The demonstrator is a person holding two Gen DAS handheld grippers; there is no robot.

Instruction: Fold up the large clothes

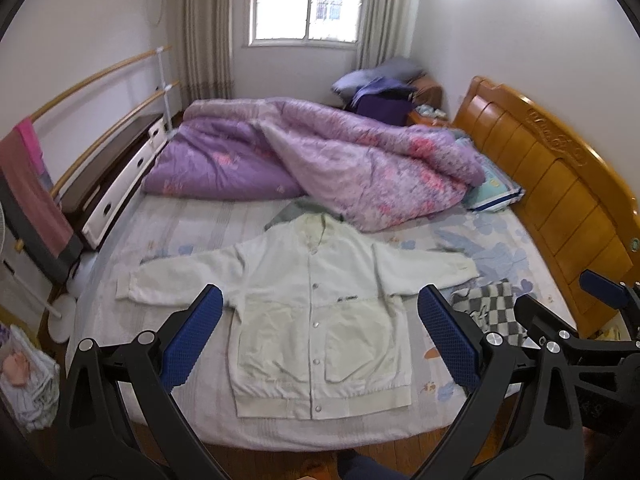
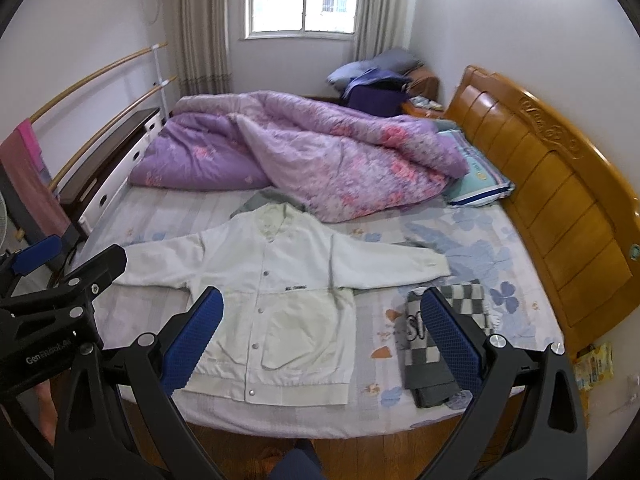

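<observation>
Both your left gripper (image 1: 320, 332) and right gripper (image 2: 322, 332) hang spread apart, holding nothing, above the jacket (image 1: 316, 304) lying flat at frame centre. Snag the bedsheet (image 1: 192, 232) (thin, loose) or the checked cloth (image 2: 444, 336) at lower right, and the fold bunches.

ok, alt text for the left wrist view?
A white snap-button jacket lies flat, sleeves spread, on a bed, framed by the open left gripper. Behind it lies a rumpled purple quilt; a checkered garment sits to its right.
</observation>
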